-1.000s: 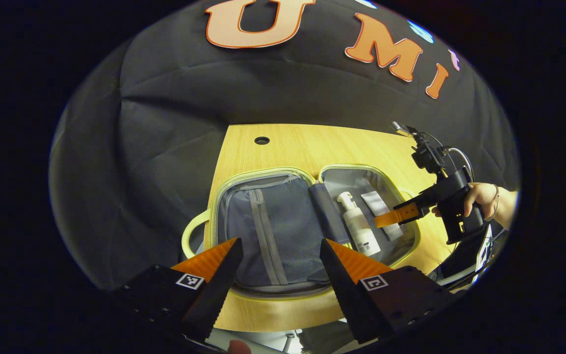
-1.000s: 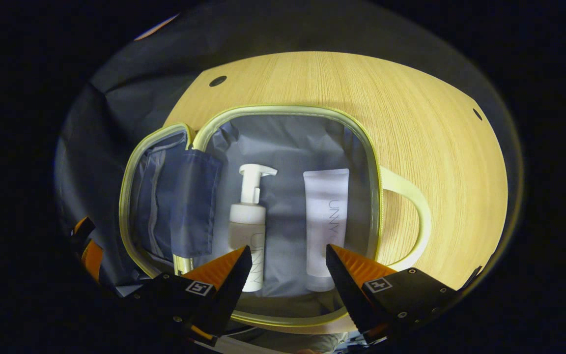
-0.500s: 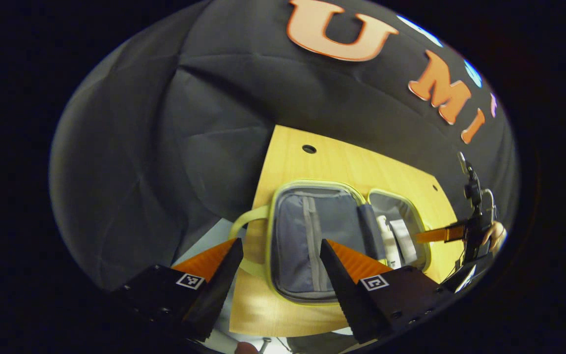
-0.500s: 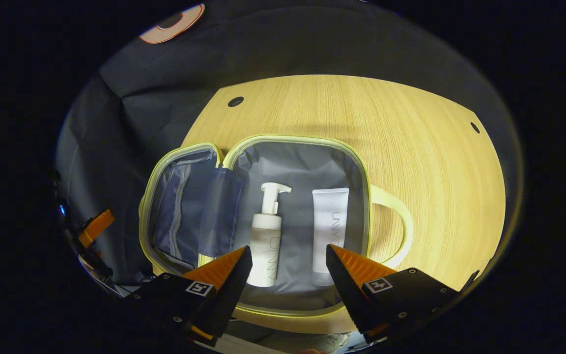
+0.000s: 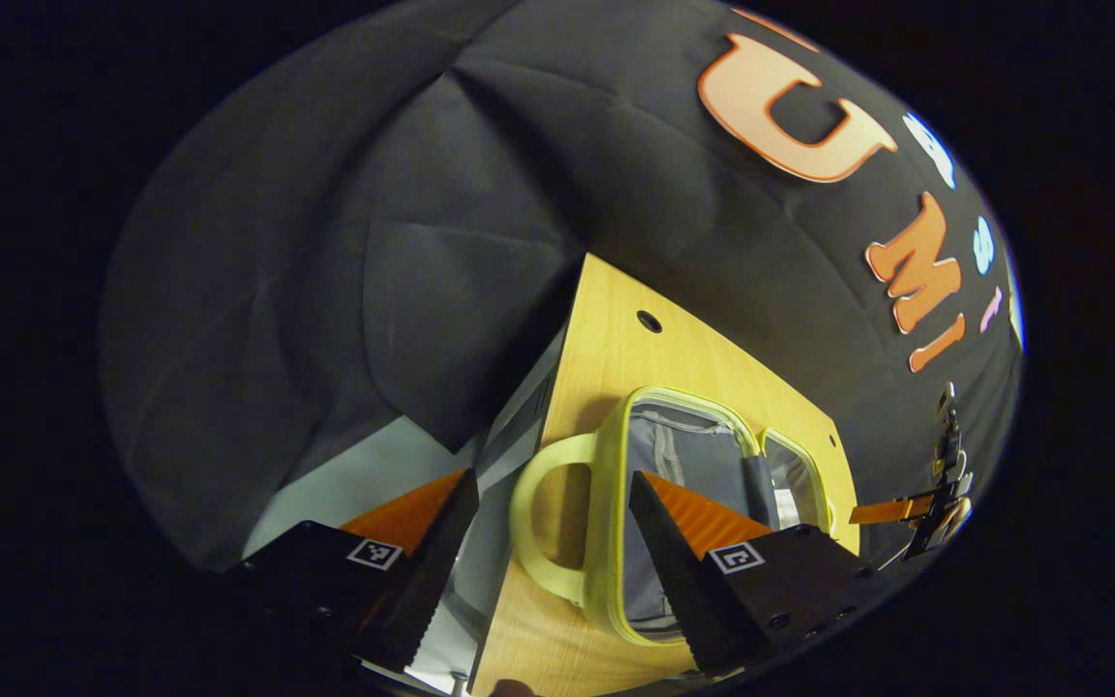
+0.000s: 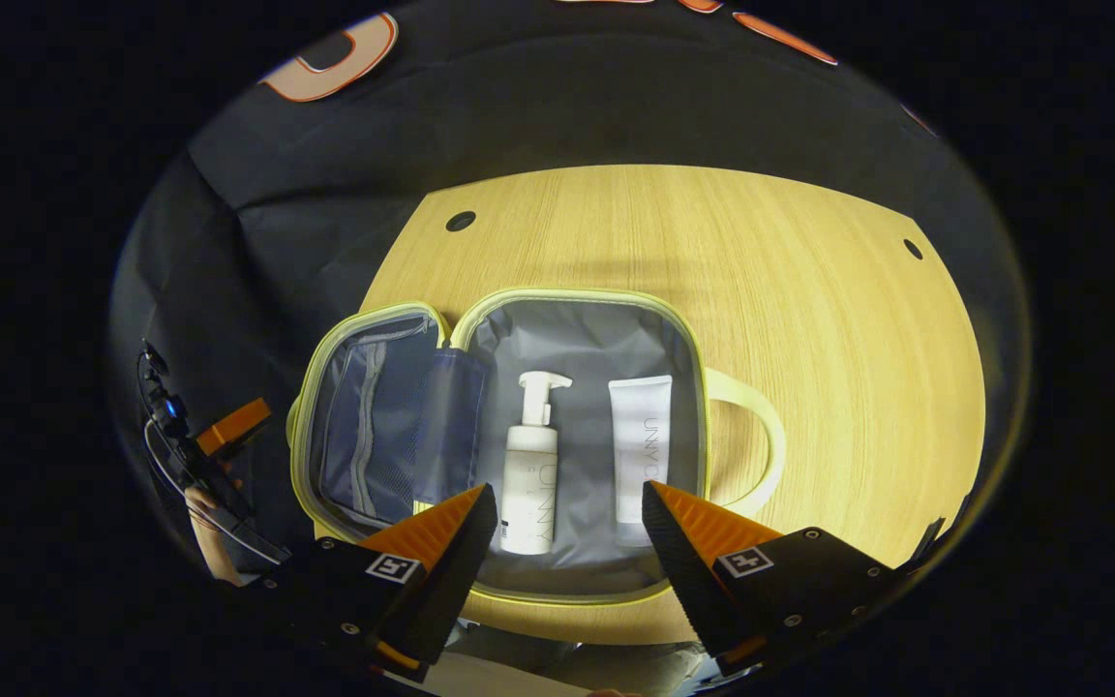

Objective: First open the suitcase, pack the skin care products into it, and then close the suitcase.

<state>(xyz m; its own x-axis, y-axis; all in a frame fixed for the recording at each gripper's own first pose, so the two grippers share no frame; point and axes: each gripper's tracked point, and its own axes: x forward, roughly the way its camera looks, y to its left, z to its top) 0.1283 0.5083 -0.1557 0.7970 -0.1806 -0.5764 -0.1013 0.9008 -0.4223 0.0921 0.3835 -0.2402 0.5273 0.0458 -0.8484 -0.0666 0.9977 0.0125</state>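
Both my grippers, the left gripper (image 5: 548,518) and the right gripper (image 6: 567,528), are wide open and hold nothing. The suitcase (image 6: 393,319) lies open on the table (image 6: 809,339), the bottle (image 6: 530,479) and the tube (image 6: 640,455) inside. My left gripper has the handle (image 5: 543,523) at 12 o'clock; a bad grip there may drag the case when I close it.

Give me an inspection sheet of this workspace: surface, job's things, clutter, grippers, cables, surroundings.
Surface: light wooden table, round holes near its far corners.
Job's things: pale yellow-green soft suitcase lies open; white pump bottle and white squeeze tube lie side by side in its right half; left half shows a grey mesh pocket.
Clutter: nothing seen.
Grippers: left gripper and right gripper, jaws open, holding nothing.
Cables: thin black cable on the left gripper.
Surroundings: black cloth booth wall.
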